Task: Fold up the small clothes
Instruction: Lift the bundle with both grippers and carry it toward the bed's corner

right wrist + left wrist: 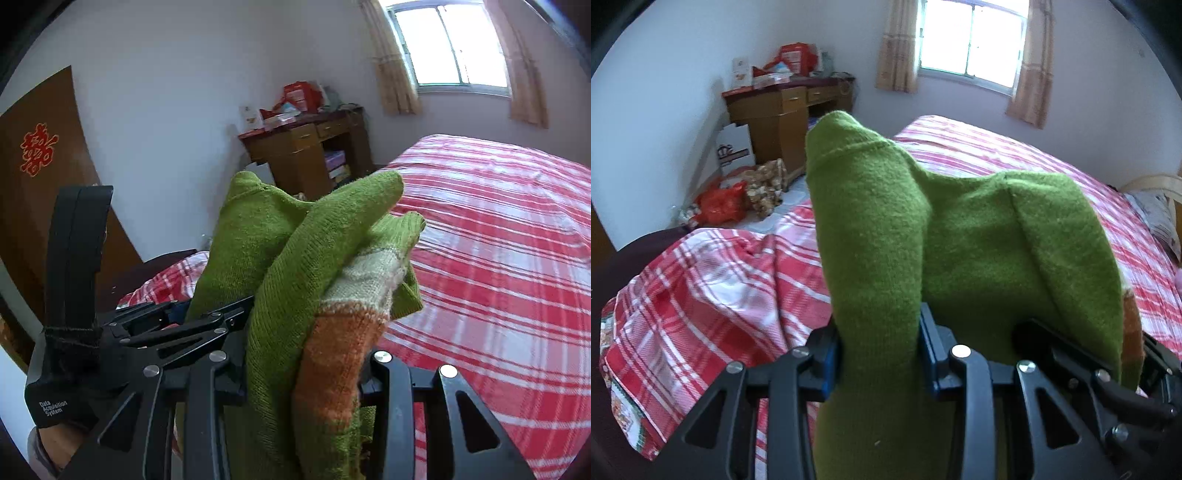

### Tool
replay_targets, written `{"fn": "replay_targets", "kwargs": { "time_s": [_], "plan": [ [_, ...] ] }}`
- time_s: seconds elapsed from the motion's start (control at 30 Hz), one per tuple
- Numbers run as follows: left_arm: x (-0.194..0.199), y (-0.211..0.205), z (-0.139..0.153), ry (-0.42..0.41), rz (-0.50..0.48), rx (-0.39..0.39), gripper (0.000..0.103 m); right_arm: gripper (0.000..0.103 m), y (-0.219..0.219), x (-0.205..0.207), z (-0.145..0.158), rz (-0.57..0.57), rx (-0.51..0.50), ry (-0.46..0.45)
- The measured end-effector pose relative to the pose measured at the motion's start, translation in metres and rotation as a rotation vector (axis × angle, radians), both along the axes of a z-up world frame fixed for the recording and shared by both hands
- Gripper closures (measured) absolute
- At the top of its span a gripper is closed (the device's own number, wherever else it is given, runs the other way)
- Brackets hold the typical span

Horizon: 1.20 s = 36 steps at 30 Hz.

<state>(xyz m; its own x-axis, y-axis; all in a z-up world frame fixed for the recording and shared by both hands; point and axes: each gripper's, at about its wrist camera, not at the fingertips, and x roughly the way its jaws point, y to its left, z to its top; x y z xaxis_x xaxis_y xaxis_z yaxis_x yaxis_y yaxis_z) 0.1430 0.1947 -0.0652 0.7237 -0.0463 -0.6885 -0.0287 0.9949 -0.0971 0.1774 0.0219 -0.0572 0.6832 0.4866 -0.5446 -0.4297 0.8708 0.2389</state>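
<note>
Red-and-white plaid bedding covers the bed (1015, 155), which fills most of both wrist views, smooth toward the window (971, 40) and rumpled at the near corner. Against the far wall stands a brown wooden desk (306, 151), its tabletop heaped with red packages. Above the bed hangs a green knitted garment (960, 236), with cream and orange bands showing in the right wrist view, held up clear of the bedding between the two tools. Both point slantwise down toward the mattress, side by side and close together. The left gripper (879, 354) has its jaws pinching a thick bunched fold of the green knit; the right gripper (306, 369) has its jaws pinching the banded edge.
</note>
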Motion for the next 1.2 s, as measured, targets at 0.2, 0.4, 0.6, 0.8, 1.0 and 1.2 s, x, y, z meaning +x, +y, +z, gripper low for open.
{"fn": "replay_targets", "kwargs": {
  "time_s": [0.2,0.4,0.6,0.8,1.0,1.2],
  "plan": [
    [0.015,0.027,0.001,-0.009,0.043,0.005,0.065,0.063,0.030,0.020,0.000,0.045,-0.003,-0.022],
    [0.041,0.042,0.003,-0.024,0.063,0.041,0.065,0.064,0.045,0.047,-0.003,0.066,0.023,-0.053],
    [0.080,0.045,-0.012,-0.030,0.082,0.067,0.065,0.064,0.053,0.085,-0.018,0.047,0.014,-0.095],
    [0.131,0.037,-0.054,0.030,0.113,0.099,0.065,0.066,0.059,0.141,-0.057,-0.018,-0.126,-0.090],
    [0.139,0.026,-0.063,0.011,0.110,0.187,0.061,0.064,0.047,0.170,-0.084,-0.051,-0.115,0.020],
    [0.150,0.048,-0.065,0.073,0.148,0.064,0.036,0.031,0.023,0.198,-0.099,-0.074,0.010,0.227]
  ]
}}
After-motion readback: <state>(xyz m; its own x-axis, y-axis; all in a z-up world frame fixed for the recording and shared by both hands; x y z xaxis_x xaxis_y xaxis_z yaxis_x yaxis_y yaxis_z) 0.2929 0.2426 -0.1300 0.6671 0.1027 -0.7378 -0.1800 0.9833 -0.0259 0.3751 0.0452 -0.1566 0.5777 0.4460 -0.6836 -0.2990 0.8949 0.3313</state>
